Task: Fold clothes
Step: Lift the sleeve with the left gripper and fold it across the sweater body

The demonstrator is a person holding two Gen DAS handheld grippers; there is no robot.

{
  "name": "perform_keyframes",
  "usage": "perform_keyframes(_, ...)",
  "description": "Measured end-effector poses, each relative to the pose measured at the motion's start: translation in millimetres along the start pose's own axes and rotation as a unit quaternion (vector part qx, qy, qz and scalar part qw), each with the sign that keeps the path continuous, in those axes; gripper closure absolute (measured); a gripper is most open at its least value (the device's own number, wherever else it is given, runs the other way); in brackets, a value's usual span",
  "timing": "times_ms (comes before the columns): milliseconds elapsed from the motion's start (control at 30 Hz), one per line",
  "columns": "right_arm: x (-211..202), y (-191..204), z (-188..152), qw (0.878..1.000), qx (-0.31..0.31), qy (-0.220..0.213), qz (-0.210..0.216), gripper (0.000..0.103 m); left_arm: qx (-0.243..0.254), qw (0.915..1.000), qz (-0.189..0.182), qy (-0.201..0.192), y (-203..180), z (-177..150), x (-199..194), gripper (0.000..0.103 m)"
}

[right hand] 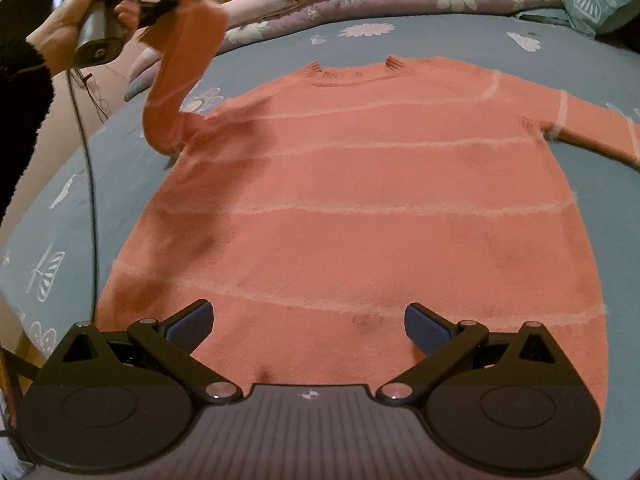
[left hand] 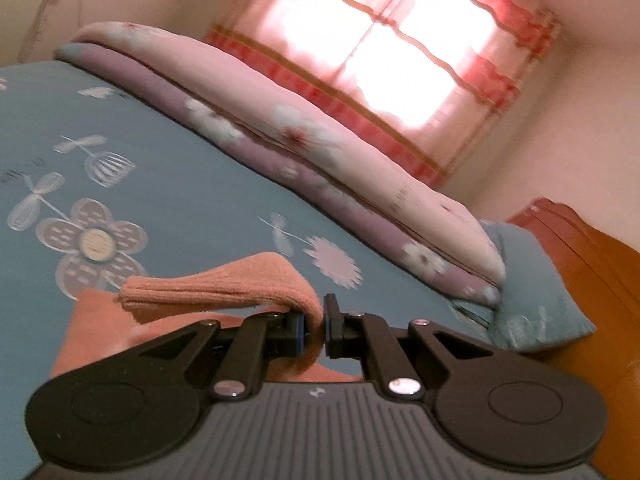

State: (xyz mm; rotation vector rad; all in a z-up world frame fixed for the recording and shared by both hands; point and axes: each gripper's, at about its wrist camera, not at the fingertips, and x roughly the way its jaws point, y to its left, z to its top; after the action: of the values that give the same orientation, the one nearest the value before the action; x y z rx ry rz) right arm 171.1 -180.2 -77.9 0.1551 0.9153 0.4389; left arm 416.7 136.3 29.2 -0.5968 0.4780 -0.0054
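Salmon-orange sweater (right hand: 360, 208) lies flat on the blue bed (right hand: 440, 46), collar toward 12 o'clock. Its sleeve (right hand: 180, 80) at 10 o'clock hangs lifted, clamped in the left tool (left hand: 316, 326). Over the hem at 6 o'clock, the right tool (right hand: 308, 326) stands apart, holding nothing.

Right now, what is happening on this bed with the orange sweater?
A person is folding an orange sweater spread flat on the blue flowered bedsheet. The left hand-held gripper is shut on the cuff of one sleeve and holds it lifted above the bed. The right hand-held gripper is open, over the sweater's lower hem, holding nothing. The other sleeve lies stretched out on the sheet. A folded quilt lies along the far side of the bed.
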Motion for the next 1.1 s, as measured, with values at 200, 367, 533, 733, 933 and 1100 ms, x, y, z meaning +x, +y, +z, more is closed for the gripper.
perform_keyframes(200, -0.9, -1.0, 0.4, 1.0, 0.002, -0.001, 0.003, 0.0, 0.028, 0.9984, -0.046, 0.019, -35.4, -20.2, 3.1, 0.097)
perform_keyframes(367, 0.1, -2.8, 0.2, 1.0, 0.006, 0.005, 0.003, 0.0, 0.041, 0.9956, -0.074, 0.041, -54.1, -35.2, 7.7, 0.097)
perform_keyframes(533, 0.3, -4.8, -0.2, 1.0, 0.01, 0.011, 0.005, 0.0, 0.047, 0.9928, -0.092, 0.061, -67.2, -51.0, 15.9, 0.097)
perform_keyframes(733, -1.5, -8.4, -0.2, 1.0, 0.016, 0.011, 0.004, 0.0, 0.057, 0.9897, -0.098, 0.088, -76.8, -77.9, 37.5, 0.097)
perform_keyframes(933, -2.9, -12.3, -1.3, 1.0, 0.021, 0.014, 0.006, 0.0, 0.066, 0.9863, -0.08, 0.128, -71.0, -118.2, 68.1, 0.097)
perform_keyframes(1100, -1.1, -14.7, -1.2, 0.999, 0.025, 0.02, 0.001, 0.0, 0.066, 0.9821, -0.07, 0.162, -60.7, -145.7, 91.4, 0.094)
